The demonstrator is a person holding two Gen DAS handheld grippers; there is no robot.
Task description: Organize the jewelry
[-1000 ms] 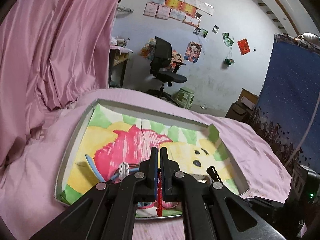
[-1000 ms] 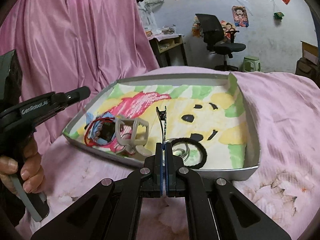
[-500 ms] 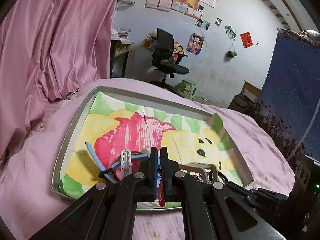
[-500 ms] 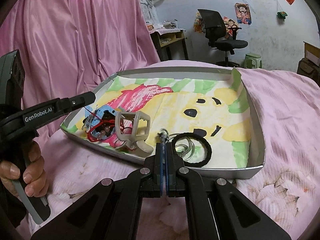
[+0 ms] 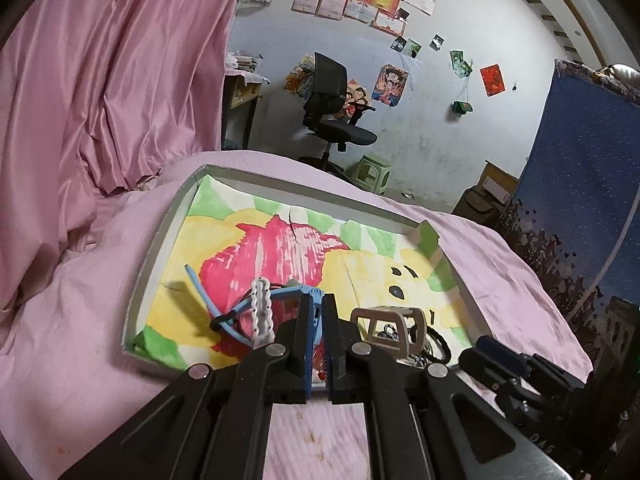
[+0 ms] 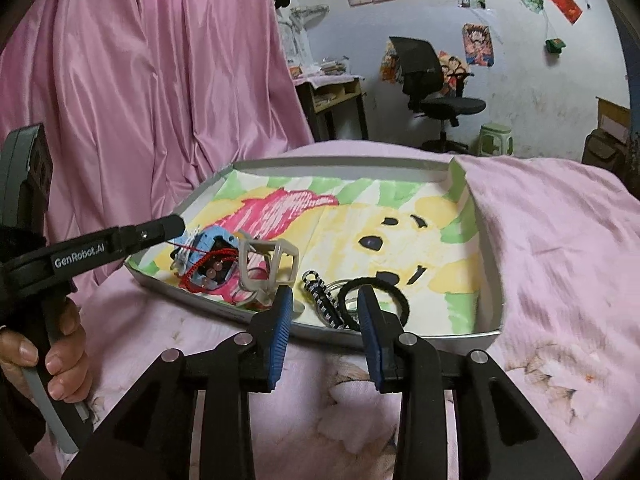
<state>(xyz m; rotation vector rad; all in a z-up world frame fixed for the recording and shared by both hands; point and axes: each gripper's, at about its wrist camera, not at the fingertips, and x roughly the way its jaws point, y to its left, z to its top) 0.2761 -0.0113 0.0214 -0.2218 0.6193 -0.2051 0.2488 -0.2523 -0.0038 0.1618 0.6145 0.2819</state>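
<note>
A shallow grey tray [image 6: 392,334] lined with a coloured drawing lies on the pink bedding. Its near left corner holds a blue watch [image 6: 212,256], a beige watch-shaped frame [image 6: 268,268] and a white braided bracelet [image 5: 262,312]. My left gripper [image 5: 319,304] is shut on a red cord [image 6: 192,270] that runs from its tip [image 6: 176,226] over the watch. My right gripper [image 6: 325,294] hovers at the tray's near rim with its jaws opening. A black-and-white chain [image 6: 320,300] lies in the tray between the fingertips, untouched by the pads. A black hair tie [image 6: 376,286] rests beside it.
A person's hand [image 6: 60,360] grips the left tool's handle. A pink curtain [image 5: 100,100] hangs on the left. A metal ring [image 6: 352,302] sits inside the hair tie. An office chair [image 6: 436,92], a green stool [image 6: 496,138] and a blue starry panel [image 5: 580,200] stand beyond the bed.
My right gripper brought the upright black-and-white chain down into the tray and opened, so the chain now lies loose. My left gripper stayed shut on the red cord.
</note>
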